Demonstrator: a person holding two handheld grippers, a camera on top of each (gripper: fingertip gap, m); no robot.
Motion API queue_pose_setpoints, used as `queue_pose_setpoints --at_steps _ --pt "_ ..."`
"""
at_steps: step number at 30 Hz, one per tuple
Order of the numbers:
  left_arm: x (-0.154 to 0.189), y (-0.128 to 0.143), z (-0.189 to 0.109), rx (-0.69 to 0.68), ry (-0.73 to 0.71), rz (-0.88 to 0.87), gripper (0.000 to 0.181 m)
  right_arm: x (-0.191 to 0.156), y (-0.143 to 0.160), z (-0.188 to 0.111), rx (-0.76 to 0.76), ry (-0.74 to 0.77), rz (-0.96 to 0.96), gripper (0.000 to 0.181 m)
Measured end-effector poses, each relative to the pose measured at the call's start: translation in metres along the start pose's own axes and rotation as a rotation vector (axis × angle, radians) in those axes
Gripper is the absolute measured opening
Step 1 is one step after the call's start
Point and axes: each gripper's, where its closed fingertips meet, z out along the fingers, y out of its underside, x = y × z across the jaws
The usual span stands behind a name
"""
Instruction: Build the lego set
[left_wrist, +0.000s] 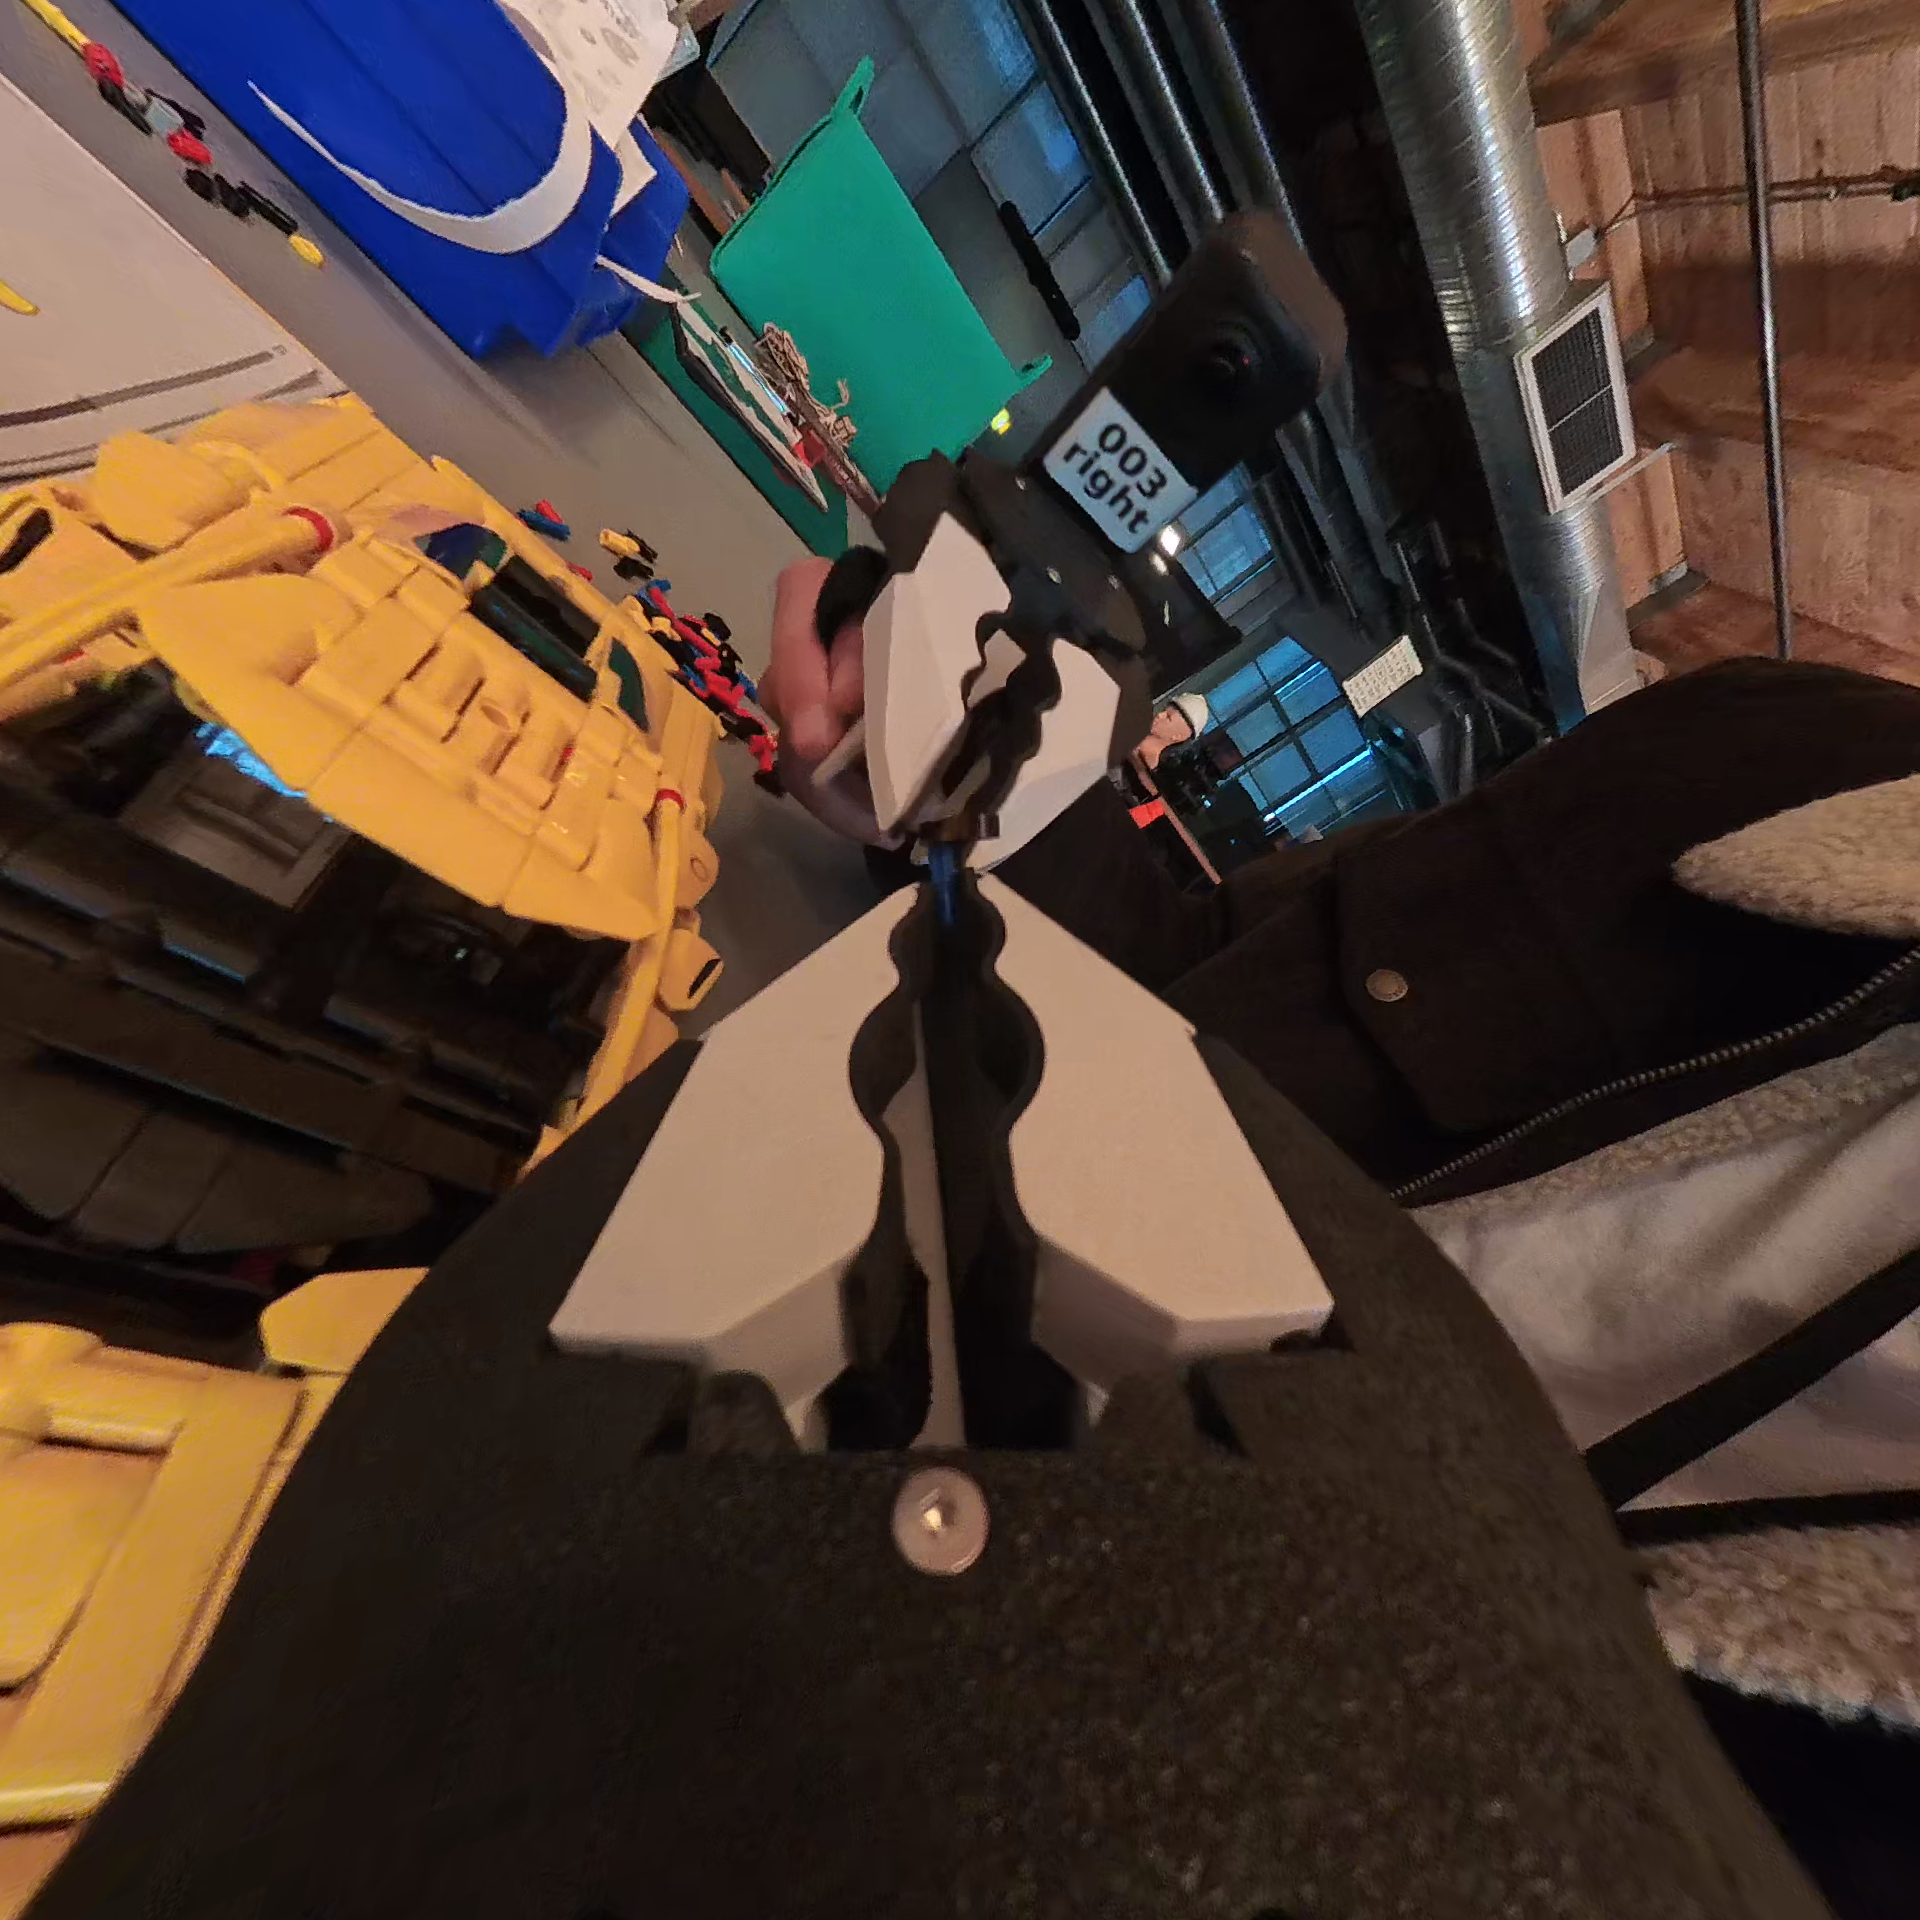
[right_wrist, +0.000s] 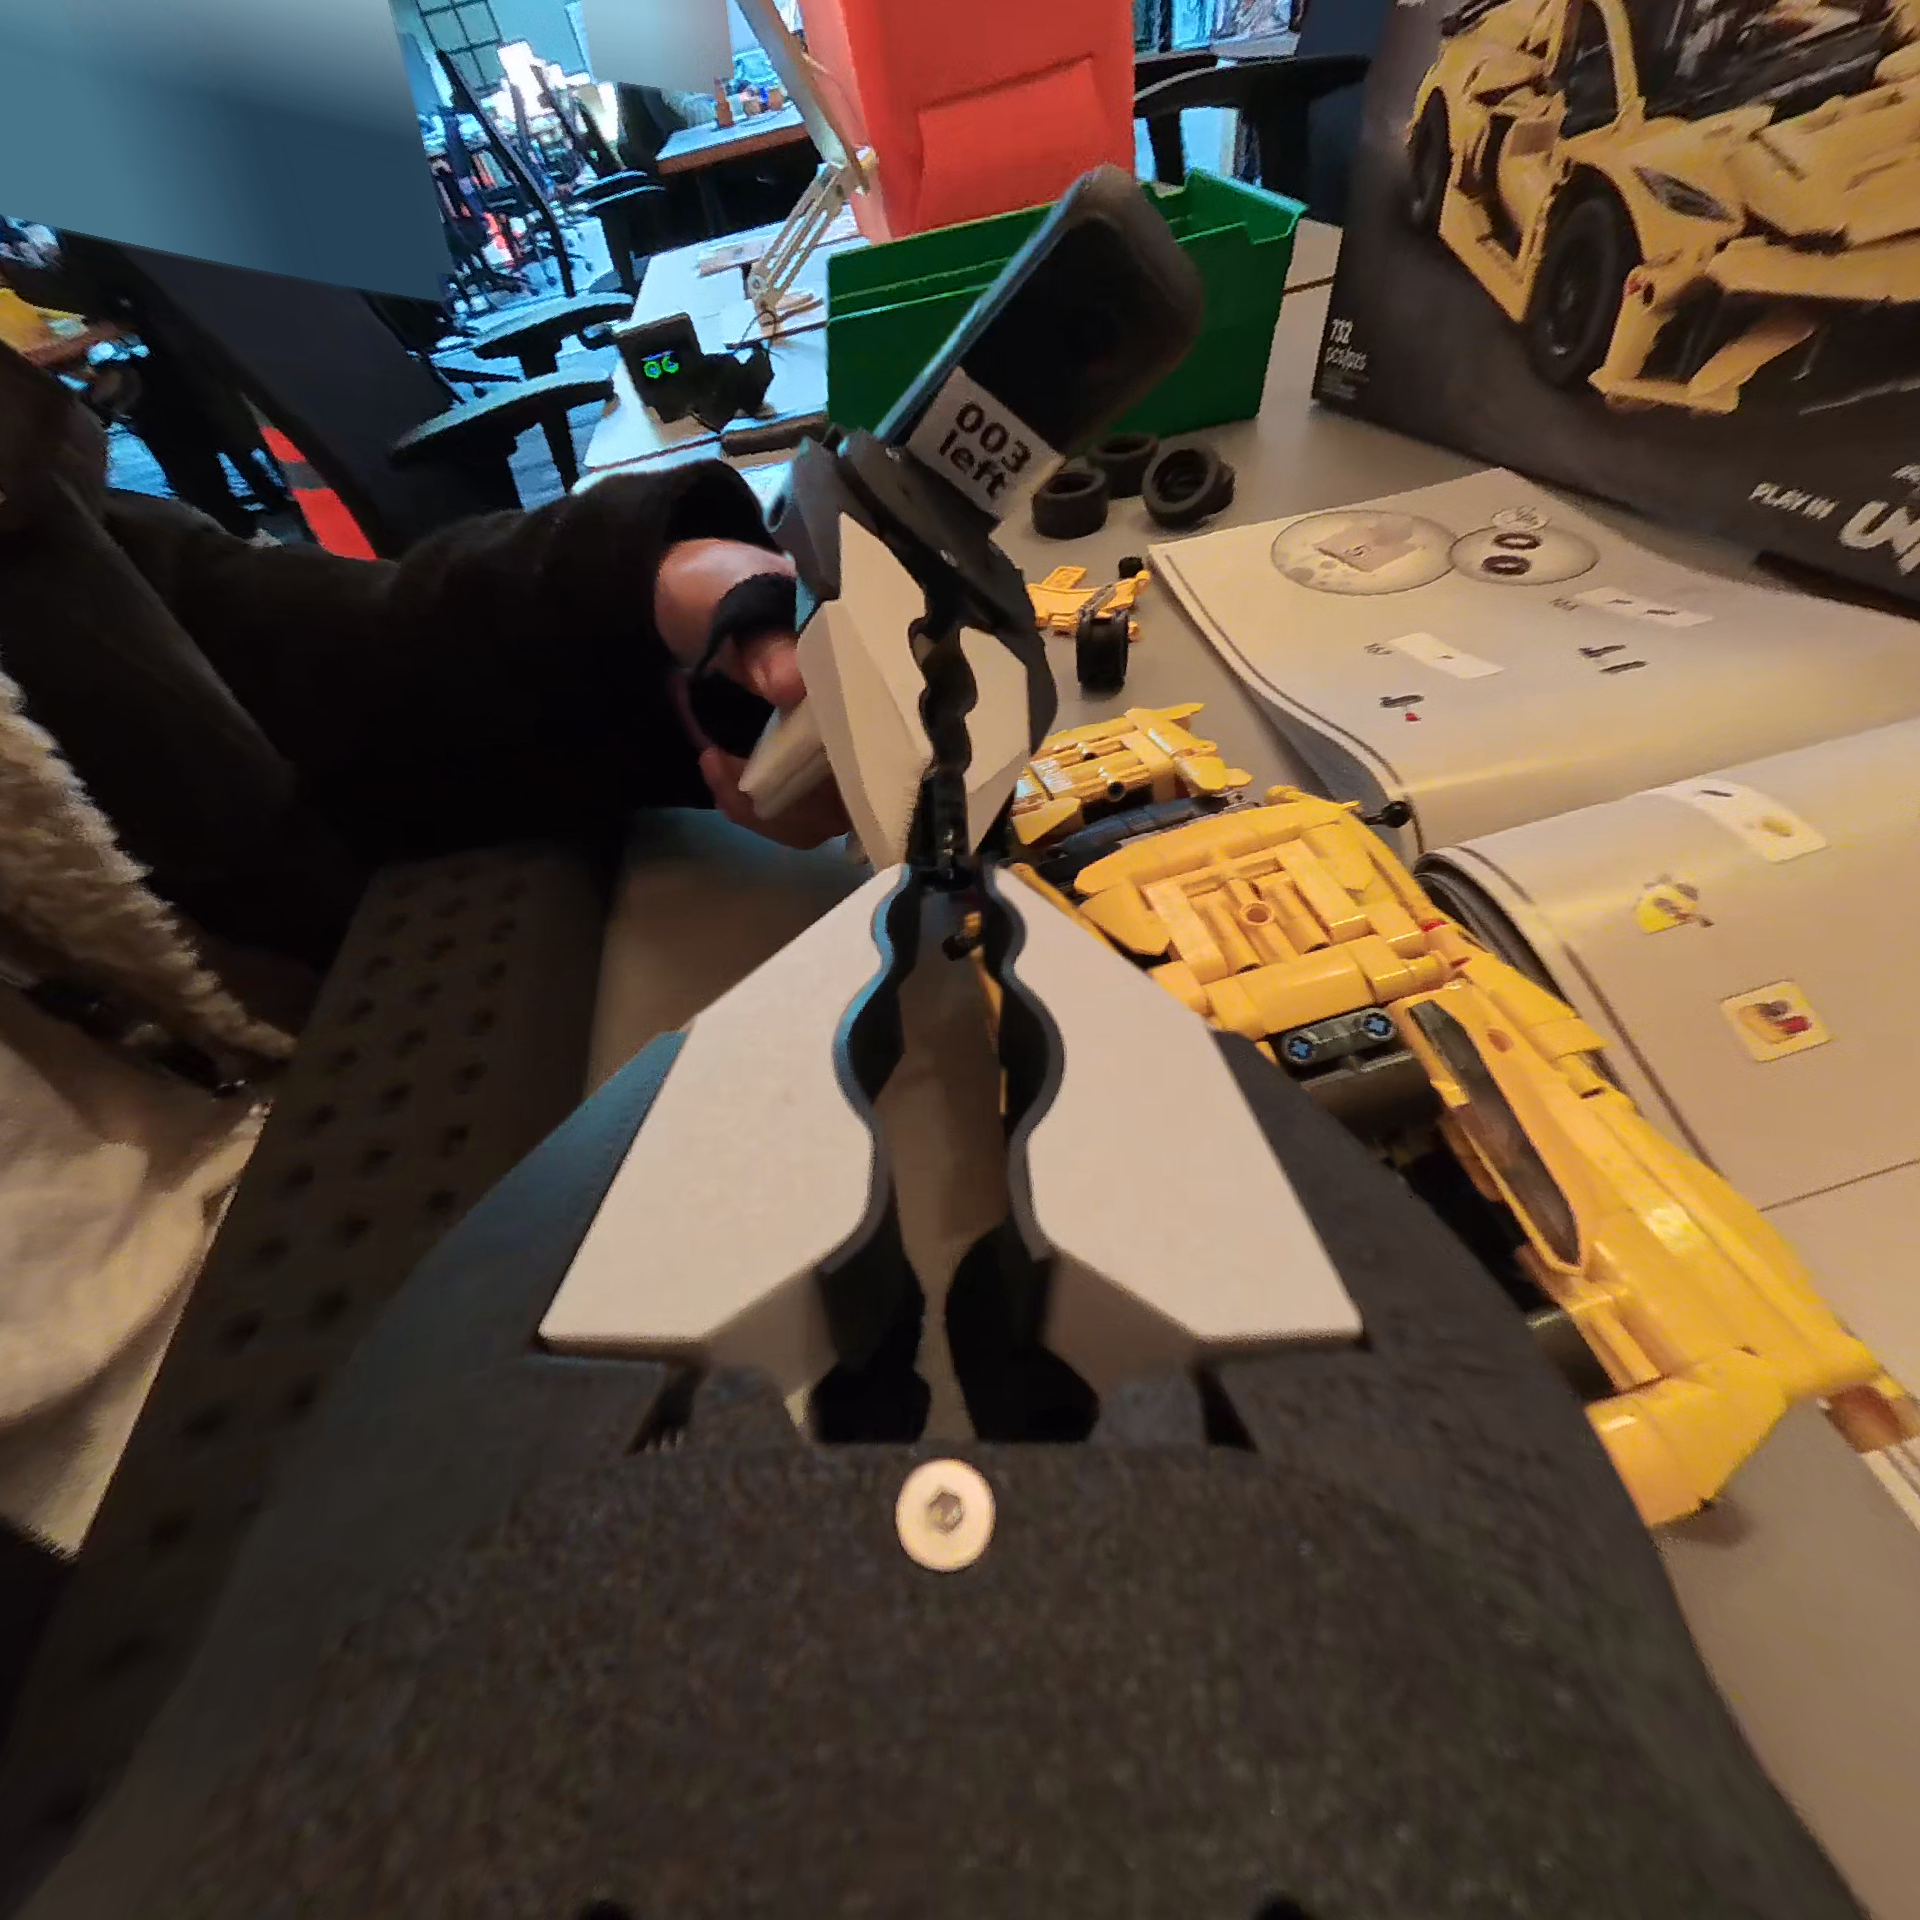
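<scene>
My two grippers meet tip to tip in the air just beside the yellow car (right_wrist: 1340, 997), the landmark here. My left gripper (left_wrist: 943, 883) has its jaws pressed together on a small blue pin (left_wrist: 943, 902). My right gripper (right_wrist: 940, 894) has its jaws pinched on a small black piece (right_wrist: 943, 831), which touches the left gripper's tips. The car lies on the grey table (right_wrist: 1195, 499), half built and without wheels. Beyond the car lies the open instruction booklet (right_wrist: 1507, 644); beyond that, four black tyres (right_wrist: 1138, 480), a green bin (right_wrist: 1226, 301) and the set's box (right_wrist: 1621, 260). In the left wrist view, loose red, blue and black pieces (left_wrist: 707, 655) lie scattered behind the car.
</scene>
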Motion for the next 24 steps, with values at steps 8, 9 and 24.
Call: queue_pose_setpoints --at_steps 8,9,24 --pt "0.005 -0.006 0.000 0.041 0.042 -0.012 0.004 -0.007 -0.004 -0.001 0.022 -0.016 -0.012 0.020" --pt "0.005 -0.006 0.000 0.040 0.042 -0.012 0.003 -0.010 -0.003 0.001 0.013 -0.030 -0.014 0.026" --pt "-0.010 -0.014 -0.002 0.118 -0.006 -0.083 0.003 0.016 -0.001 0.007 -0.073 0.380 -0.289 0.018"
